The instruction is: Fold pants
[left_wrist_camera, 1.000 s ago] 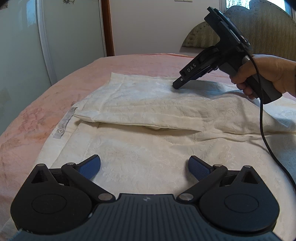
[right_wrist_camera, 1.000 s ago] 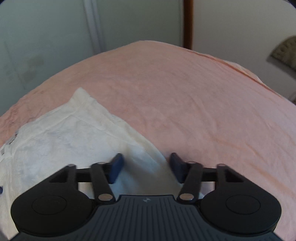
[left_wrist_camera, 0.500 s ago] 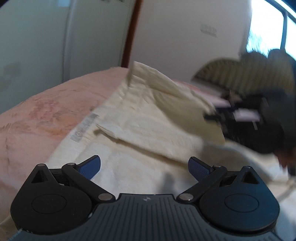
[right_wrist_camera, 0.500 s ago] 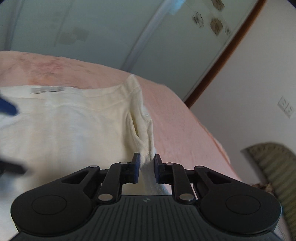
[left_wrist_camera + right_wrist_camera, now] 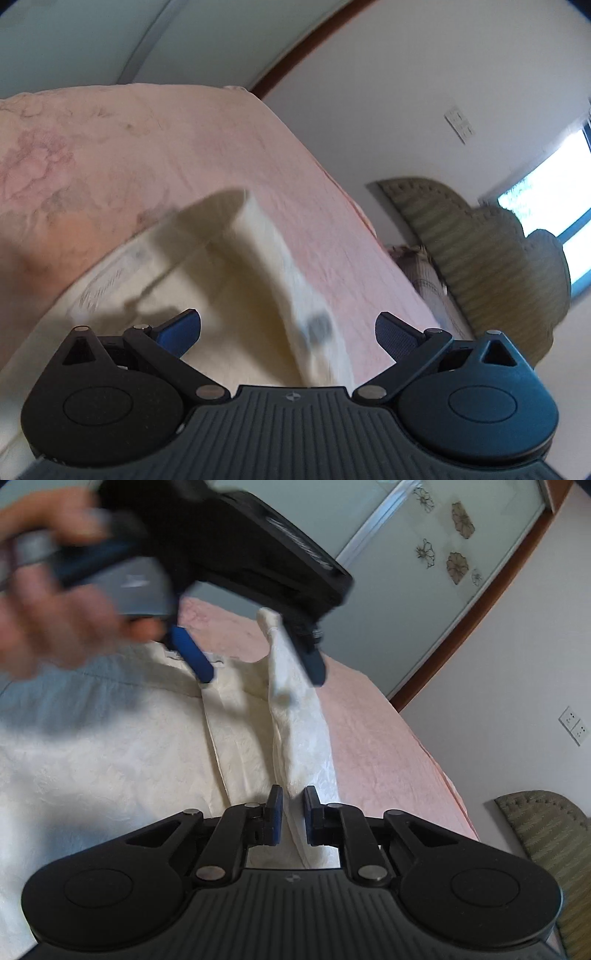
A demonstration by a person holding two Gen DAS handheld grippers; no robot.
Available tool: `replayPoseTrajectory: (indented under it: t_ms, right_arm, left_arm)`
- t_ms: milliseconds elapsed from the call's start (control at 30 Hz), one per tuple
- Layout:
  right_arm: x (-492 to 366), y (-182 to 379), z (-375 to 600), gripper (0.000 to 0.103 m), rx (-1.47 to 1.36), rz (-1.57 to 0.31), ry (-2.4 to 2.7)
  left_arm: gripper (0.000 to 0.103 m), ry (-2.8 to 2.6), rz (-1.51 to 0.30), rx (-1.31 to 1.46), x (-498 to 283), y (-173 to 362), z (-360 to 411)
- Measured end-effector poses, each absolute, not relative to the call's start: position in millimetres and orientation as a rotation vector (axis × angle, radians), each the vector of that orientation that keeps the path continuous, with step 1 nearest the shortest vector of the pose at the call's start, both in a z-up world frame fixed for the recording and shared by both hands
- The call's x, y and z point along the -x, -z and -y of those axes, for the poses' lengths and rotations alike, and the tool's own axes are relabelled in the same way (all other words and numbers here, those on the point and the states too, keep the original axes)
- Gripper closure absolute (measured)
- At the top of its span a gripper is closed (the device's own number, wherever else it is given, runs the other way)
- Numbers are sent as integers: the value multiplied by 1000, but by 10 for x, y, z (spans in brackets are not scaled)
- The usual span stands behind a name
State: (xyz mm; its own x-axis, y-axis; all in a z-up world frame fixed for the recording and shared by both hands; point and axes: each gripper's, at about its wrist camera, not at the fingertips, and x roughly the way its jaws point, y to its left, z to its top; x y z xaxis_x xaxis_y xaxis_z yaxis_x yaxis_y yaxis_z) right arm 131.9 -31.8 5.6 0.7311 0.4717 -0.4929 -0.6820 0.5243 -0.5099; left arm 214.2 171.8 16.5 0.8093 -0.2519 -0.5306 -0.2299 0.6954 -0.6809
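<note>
On the left, the person's hand (image 5: 55, 590) carries the left gripper (image 5: 262, 661) in over the pants (image 5: 110, 753), its blue fingers (image 5: 192, 657) spread wide with nothing between them. The cream pants lie flat across the pink bed (image 5: 369, 716), except for one edge raised as a ridge along their right side. The far end of that ridge (image 5: 273, 627) stands just beside the left gripper's far finger; motion blur there keeps me from saying whether they touch.

Further right and nearer, the right gripper (image 5: 293, 816) is closing on the near end of the same ridge, the cloth already caught between its pads.

To my eye the step in hand is picking up one long edge at both ends, ready to fold it over. What comes next looks to be the left gripper settling around the far end and pinching it, then both hands carrying the edge leftwards together, level, so the fold lands straight.
</note>
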Motion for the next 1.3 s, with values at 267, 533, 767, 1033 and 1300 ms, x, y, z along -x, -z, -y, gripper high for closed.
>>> replayPoseTrajectory:
  t_ms: [267, 533, 767, 1033, 1300]
  right_arm:
    - [-1250, -24, 375, 91, 731, -287, -658]
    - [-1319, -27, 909, 90, 727, -353, -486]
    - [-1351, 117, 1297, 82, 717, -426, -382]
    - [-1302, 261, 1350, 42, 732, -396, -334]
    - [-1437, 443, 1126, 99, 832, -411, -354]
  left_arm:
    - [100, 37, -776, 1016, -2480, 139, -1946]
    - [100, 116, -698, 993, -2318, -60, -1914]
    - [100, 130, -675, 972, -2268, -169, -1821]
    - [99, 106, -669, 955, -2250, -137, -1764]
    - [100, 114, -647, 903, -2101, -198, -1788]
